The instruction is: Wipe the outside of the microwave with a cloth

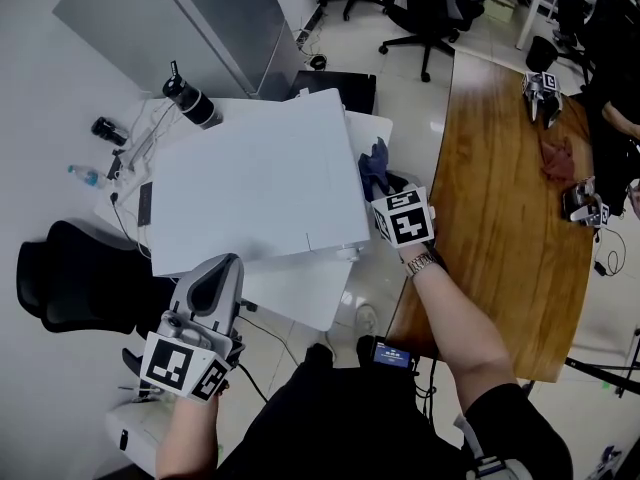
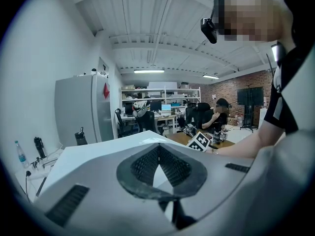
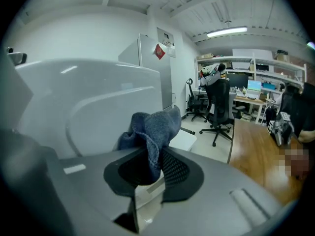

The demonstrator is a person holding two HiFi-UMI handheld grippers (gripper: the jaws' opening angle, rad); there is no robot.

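Microwave [image 1: 260, 178]: white, on a white table [image 1: 300, 296]. Cloth [image 1: 375, 166]: blue, bunched, at the microwave's right side wall, apparently placed to wipe it. Right gripper [image 1: 383, 190]: jaws clamped on cloth. Left gripper [image 1: 214, 280]: jaws closed, empty, held clear near the front corner, probably idle.

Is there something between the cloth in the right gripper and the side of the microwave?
Nothing visible stands between them. The blue cloth, clamped in the right gripper, is close beside the white side of the microwave. Whether they already touch cannot be told.
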